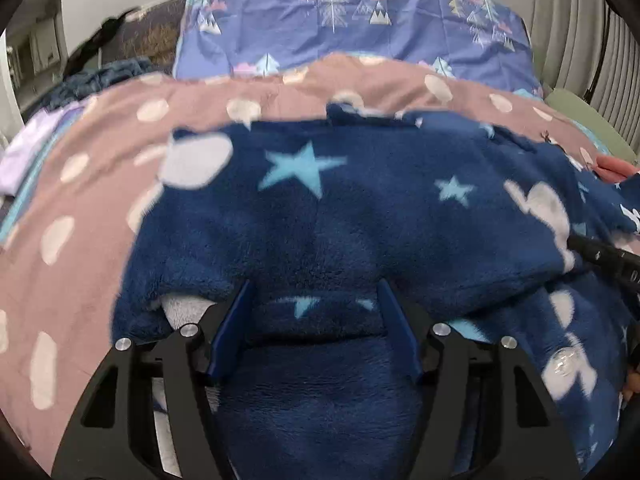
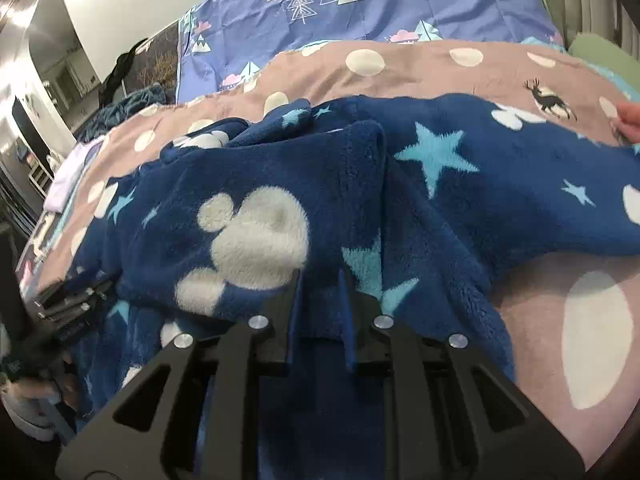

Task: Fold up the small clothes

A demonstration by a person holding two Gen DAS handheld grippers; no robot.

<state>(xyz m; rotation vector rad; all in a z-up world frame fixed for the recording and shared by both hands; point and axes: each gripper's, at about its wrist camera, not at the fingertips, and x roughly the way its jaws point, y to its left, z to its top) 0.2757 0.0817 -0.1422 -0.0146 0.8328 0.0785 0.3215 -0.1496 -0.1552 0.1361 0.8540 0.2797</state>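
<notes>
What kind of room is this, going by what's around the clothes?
Most likely a bedroom. The navy fleece garment lies on a bed covered by a pink spotted duvet, with a blue tree-print pillow at the head and pleated curtains beside it.

Bed w/ dotted pink duvet (image 1: 100, 184); navy fleece garment (image 1: 360, 208) on it.

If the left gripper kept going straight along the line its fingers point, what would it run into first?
Most likely the navy fleece garment with light blue stars and white blobs. The left gripper stands with jaws apart, fleece bunched between its blue fingers and rising just ahead. Beyond lies the pink spotted bedcover, though depth is unclear.
</notes>
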